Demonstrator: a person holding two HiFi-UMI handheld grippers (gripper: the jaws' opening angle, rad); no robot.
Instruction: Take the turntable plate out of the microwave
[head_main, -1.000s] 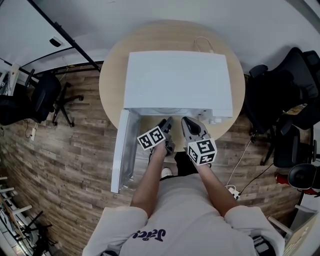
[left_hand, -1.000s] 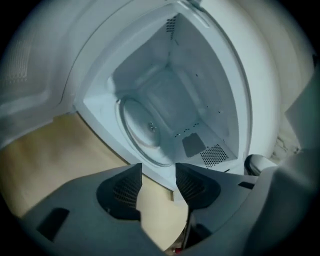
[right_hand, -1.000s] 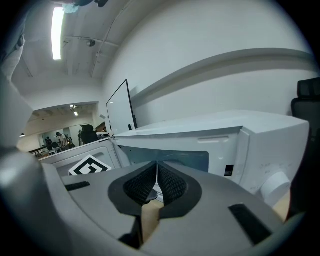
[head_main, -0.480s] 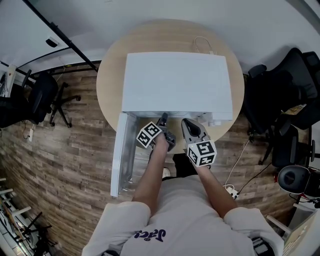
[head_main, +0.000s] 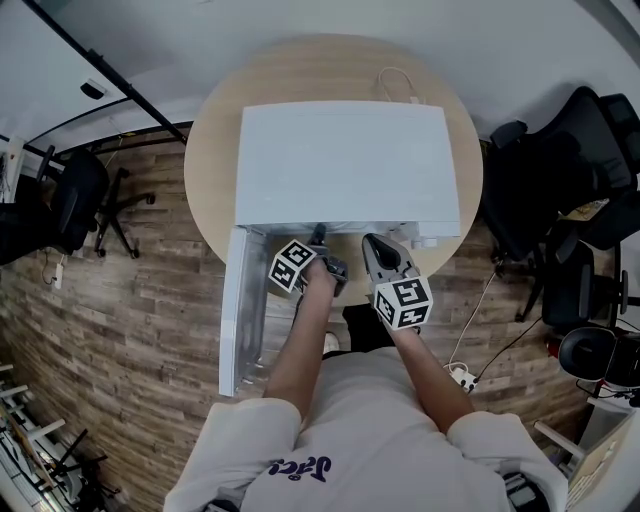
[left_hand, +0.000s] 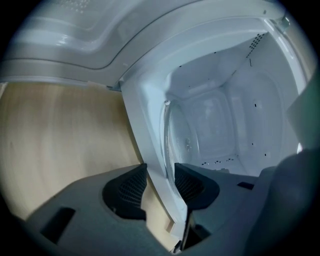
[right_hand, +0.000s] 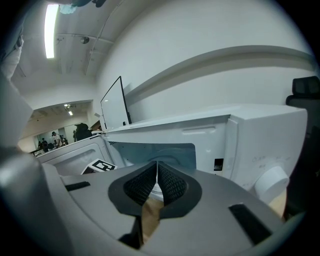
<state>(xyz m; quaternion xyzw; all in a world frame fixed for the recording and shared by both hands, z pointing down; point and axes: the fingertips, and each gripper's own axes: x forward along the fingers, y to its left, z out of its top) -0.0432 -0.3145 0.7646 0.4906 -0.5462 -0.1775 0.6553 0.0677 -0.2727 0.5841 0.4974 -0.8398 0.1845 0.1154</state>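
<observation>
Left tool (left_hand: 160, 172) had its jaws well apart, though they'd just been closing, and straddled the front lip of the microwave (head_main: 340, 160) cavity. The turntable plate (left_hand: 181, 135) rim sat just beside one pad; I saw no grip. Plate lay inside on the cavity floor. Right tool (right_hand: 157, 172) was closed tight, empty, outside the opening. Door (head_main: 240, 310) stood open; microwave sat on the round tabletop (head_main: 212, 170).

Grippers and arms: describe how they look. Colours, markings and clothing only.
The left gripper and right gripper both have grey bodies, with black ribbed pads set in rounded black pockets. Each carries a white cube printed with black square markers. The person wears a pale short-sleeved T-shirt with dark lettering; the forearms are bare.
</observation>
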